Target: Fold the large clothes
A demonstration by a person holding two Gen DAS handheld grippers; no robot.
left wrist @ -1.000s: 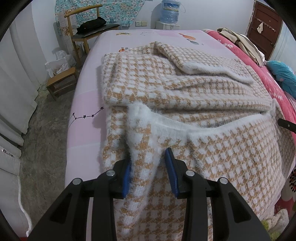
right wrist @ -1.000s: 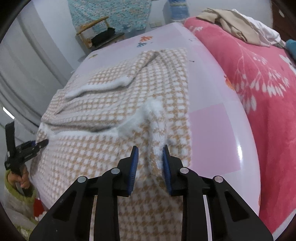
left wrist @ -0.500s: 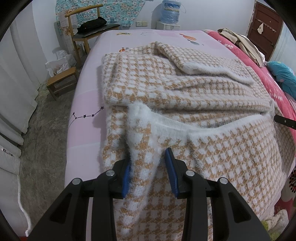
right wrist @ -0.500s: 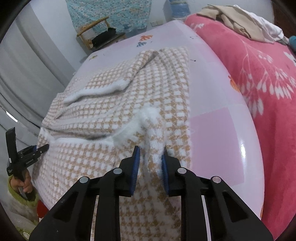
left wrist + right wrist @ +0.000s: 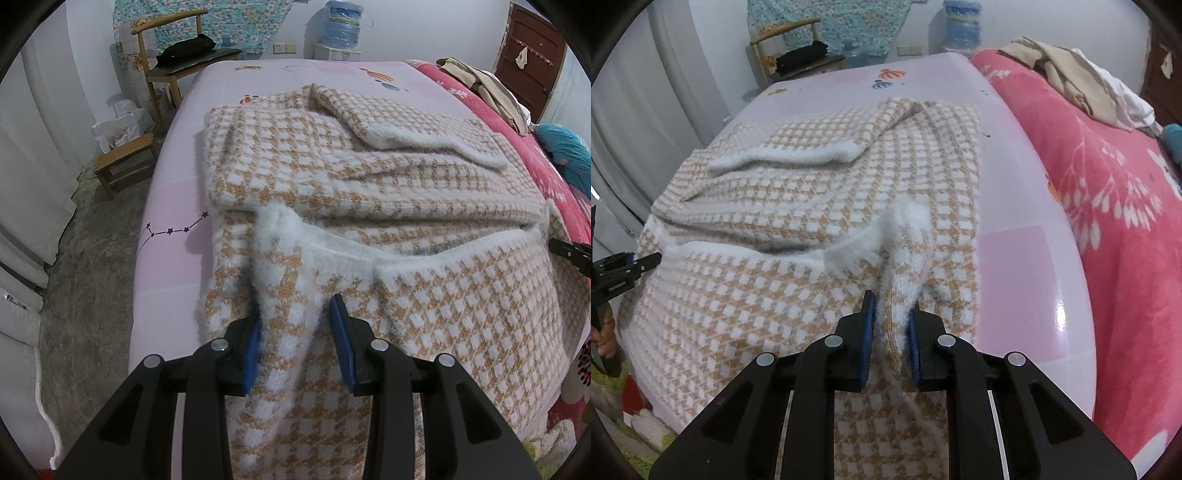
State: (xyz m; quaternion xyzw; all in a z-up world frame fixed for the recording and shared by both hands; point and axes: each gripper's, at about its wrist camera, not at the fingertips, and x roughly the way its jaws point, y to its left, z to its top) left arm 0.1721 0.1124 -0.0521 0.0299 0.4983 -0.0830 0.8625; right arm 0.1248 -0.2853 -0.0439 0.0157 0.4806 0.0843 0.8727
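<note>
The right tongs (image 5: 889, 334) are closing on a pinched ridge of the fuzzy houndstooth sweater (image 5: 798, 206), narrower than a second ago; the left tongs (image 5: 293, 334) hold the opposite hem corner unchanged. Both corners look nearly secured for a fold. Soft tan-and-white knit, fluffy white trim, spread on the pink bed (image 5: 1027, 258)

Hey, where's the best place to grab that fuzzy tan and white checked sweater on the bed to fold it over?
Grip the fuzzy tan-and-white checked sweater at its two near corners along the white fluffy hem, coming from the bed's near edge. Both corners already stand up as ridges: one between the left gripper's pads, one where the right gripper is closing.
</note>
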